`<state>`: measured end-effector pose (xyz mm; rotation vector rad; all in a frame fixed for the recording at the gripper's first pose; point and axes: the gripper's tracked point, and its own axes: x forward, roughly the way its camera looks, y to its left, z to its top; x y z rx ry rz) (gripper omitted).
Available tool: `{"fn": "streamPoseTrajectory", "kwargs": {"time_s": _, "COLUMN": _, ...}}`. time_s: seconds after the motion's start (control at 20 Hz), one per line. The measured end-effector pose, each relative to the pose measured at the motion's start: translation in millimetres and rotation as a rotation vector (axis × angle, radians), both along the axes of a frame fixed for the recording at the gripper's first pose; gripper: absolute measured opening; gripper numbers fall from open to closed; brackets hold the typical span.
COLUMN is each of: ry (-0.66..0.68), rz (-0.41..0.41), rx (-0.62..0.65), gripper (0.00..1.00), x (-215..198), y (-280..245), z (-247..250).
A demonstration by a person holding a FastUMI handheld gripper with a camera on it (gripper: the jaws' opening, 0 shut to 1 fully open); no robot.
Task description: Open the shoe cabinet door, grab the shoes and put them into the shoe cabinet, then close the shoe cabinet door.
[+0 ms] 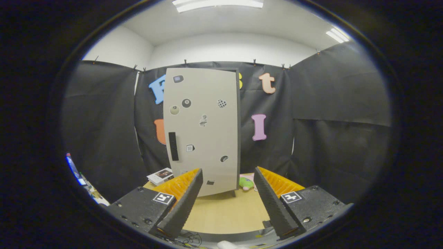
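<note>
A tall pale shoe cabinet (202,131) stands upright on the wooden table (225,211), beyond my fingers. Its door is shut, with several small stickers on it and a dark vertical handle (173,146) near its left edge. My gripper (228,185) hangs well short of the cabinet, open, with nothing between its fingers. A small pink and green shoe (246,182) lies on the table by the cabinet's lower right corner, partly hidden behind my right finger (273,204).
A small white box (161,176) lies on the table left of the cabinet. Black cloth walls close in the booth behind and on both sides. Some cables (190,238) lie at the table's near edge.
</note>
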<state>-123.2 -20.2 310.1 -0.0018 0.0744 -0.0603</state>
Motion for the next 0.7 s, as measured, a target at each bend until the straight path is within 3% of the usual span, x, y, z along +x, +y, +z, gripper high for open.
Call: {"fn": "streamPoseTrajectory", "kwargs": {"time_s": 0.7, "ry": 0.002, "rz": 0.027, "rx": 0.001, "gripper": 0.97, "x": -9, "y": 16, "z": 2}}
